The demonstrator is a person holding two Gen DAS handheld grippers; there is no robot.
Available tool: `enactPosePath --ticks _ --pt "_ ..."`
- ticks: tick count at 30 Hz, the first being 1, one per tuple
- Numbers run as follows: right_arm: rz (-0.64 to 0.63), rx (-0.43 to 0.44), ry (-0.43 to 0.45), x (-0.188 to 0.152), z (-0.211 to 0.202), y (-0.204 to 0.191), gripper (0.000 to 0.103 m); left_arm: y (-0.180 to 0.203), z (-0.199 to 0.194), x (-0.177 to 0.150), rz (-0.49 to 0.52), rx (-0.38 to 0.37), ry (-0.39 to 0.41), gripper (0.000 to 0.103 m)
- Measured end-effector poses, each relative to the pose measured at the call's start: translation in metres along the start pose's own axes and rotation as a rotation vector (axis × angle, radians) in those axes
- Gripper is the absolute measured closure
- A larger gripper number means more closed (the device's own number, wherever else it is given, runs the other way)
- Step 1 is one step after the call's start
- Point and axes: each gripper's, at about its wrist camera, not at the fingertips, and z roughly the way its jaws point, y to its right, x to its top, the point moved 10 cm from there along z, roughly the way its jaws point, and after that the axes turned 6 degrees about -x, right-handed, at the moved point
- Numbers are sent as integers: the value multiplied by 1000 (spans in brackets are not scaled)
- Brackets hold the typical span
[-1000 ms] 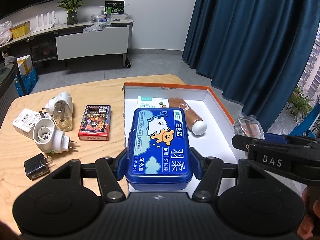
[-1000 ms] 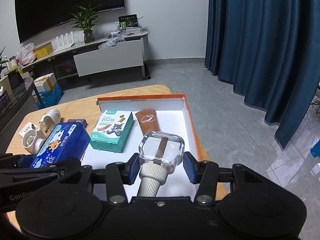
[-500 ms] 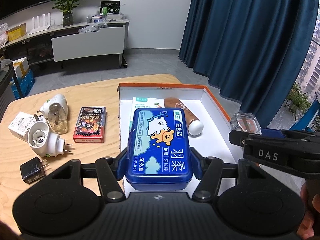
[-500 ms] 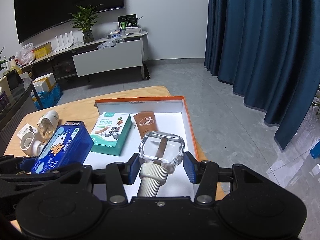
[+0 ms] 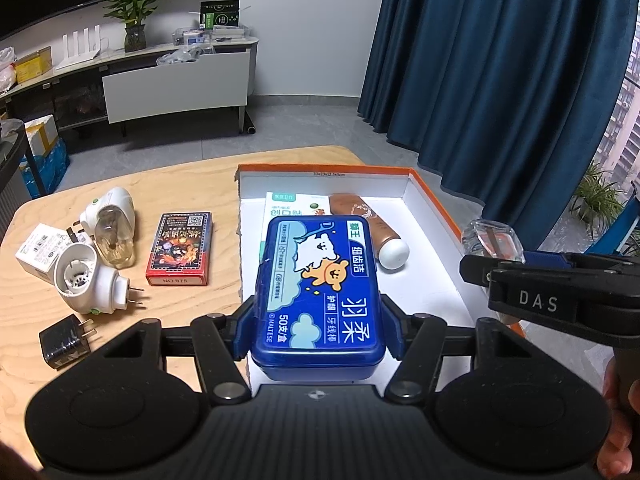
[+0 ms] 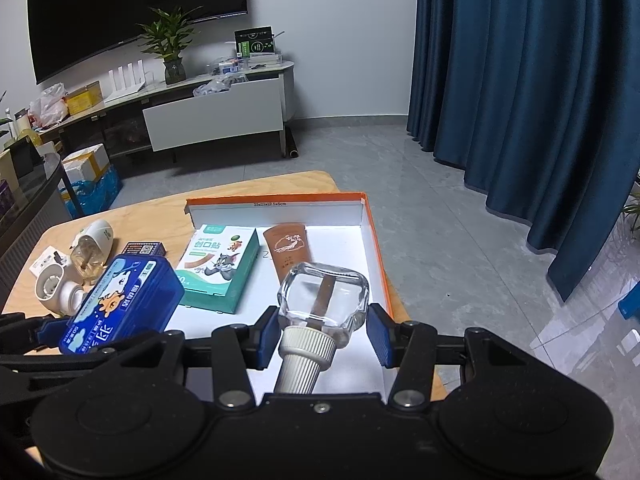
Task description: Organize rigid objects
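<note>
My left gripper (image 5: 318, 326) is shut on a blue plastic floss box (image 5: 318, 292) and holds it over the near left part of a white tray with an orange rim (image 5: 430, 196). My right gripper (image 6: 322, 330) is shut on a clear glass bottle (image 6: 324, 296) with a white ribbed cap, held above the tray's near right side. Inside the tray (image 6: 374, 248) lie a green plaster box (image 6: 218, 264) and a brown tube (image 6: 288, 248). The blue floss box (image 6: 120, 300) shows at the left of the right wrist view, and the glass bottle (image 5: 492, 238) at the right of the left wrist view.
Left of the tray on the wooden table (image 5: 208, 184) lie a red card pack (image 5: 180, 248), two white plug-in devices (image 5: 86, 280), a small white box (image 5: 38, 246) and a black charger (image 5: 66, 340). Blue curtains hang at the right, past the table's edge.
</note>
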Motion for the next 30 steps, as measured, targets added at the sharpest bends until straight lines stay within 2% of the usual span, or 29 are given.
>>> enactPosePath --ticks 30 --pt "-21 3 -19 4 14 -3 45 7 15 -1 31 -13 -20 41"
